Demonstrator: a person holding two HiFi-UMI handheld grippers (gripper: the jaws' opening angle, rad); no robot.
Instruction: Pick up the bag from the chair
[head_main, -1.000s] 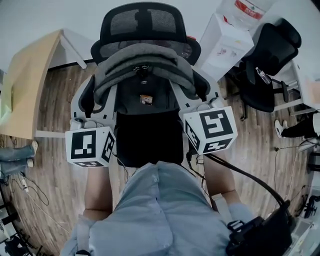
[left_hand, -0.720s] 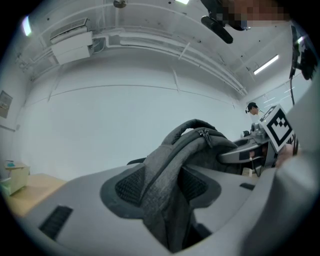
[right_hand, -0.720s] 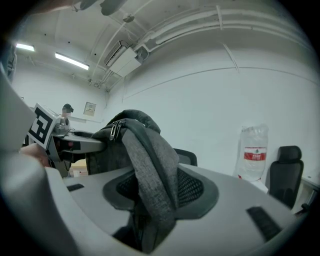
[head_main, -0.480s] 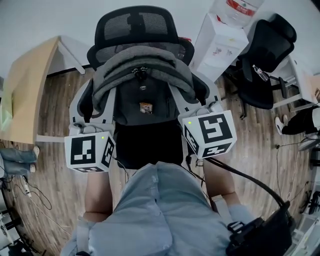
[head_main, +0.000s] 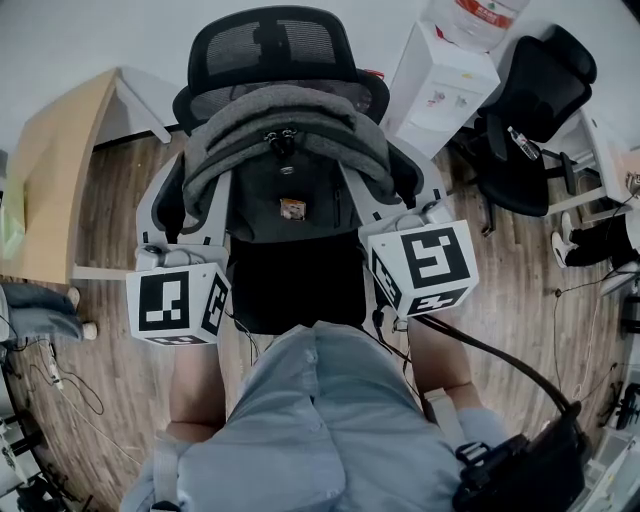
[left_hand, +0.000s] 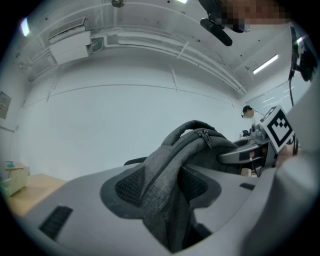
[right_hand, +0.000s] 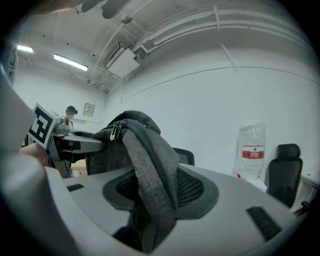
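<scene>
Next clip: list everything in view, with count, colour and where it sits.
bag: one, grey, against the middle chair's back
chairs: two, black; middle chair at top centre, second chair at far right
water dispenser: one, white, bottle on top, upper right
table: one, light wood, left edge
floor: wood planks, all around
cable: one, black, from the right gripper toward lower right
shirt: one, light blue, the person's, bottom centre
left gripper: shut on the bag's grey fabric
right gripper: shut on the bag's grey fabric
</scene>
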